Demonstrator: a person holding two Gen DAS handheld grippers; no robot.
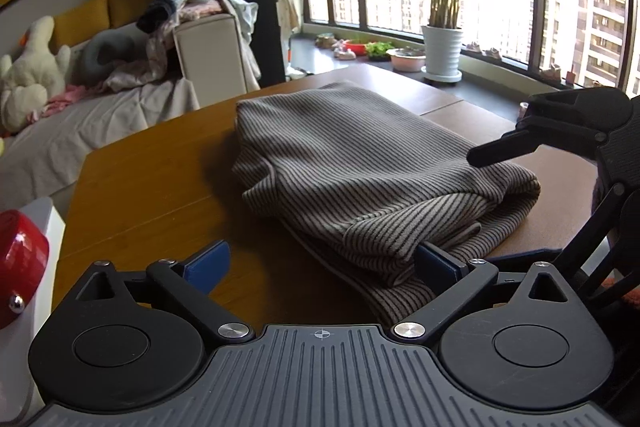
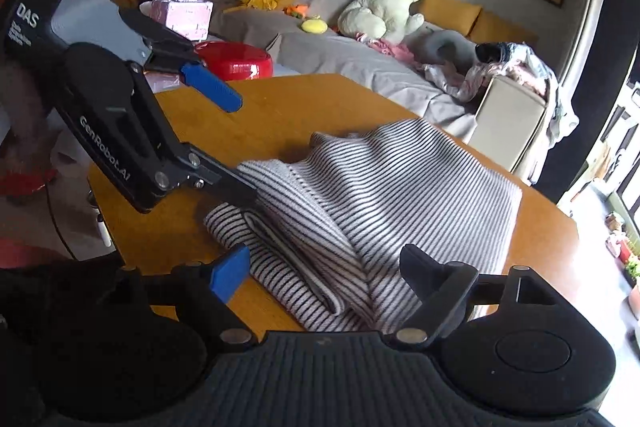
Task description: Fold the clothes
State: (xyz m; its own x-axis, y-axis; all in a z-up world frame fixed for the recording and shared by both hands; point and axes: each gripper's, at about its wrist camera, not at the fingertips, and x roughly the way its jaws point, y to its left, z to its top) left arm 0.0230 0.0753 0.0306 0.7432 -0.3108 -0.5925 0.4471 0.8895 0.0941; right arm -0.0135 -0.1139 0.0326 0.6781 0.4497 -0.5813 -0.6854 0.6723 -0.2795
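A brown-and-black striped knit garment (image 1: 360,155) lies folded in a thick bundle on the wooden table (image 1: 160,179). My left gripper (image 1: 322,265) is open wide at the bundle's near edge. Its right blue pad (image 1: 436,267) is tucked against the fold and its left pad (image 1: 208,265) hangs over bare wood. In the right wrist view the striped garment (image 2: 400,195) lies between the fingers of my open right gripper (image 2: 326,271). There the left gripper (image 2: 244,147) has one finger slid into the cloth and the other raised. A black finger (image 1: 500,149) of the right gripper hovers over the bundle's right side.
A sofa (image 2: 340,55) with plush toys (image 2: 384,11) and a pile of loose clothes (image 1: 192,7) stands beyond the table. A potted plant (image 1: 442,51) sits by the windows. A red object (image 1: 20,259) is at the left, and a red round container (image 2: 236,61) lies past the table's far edge.
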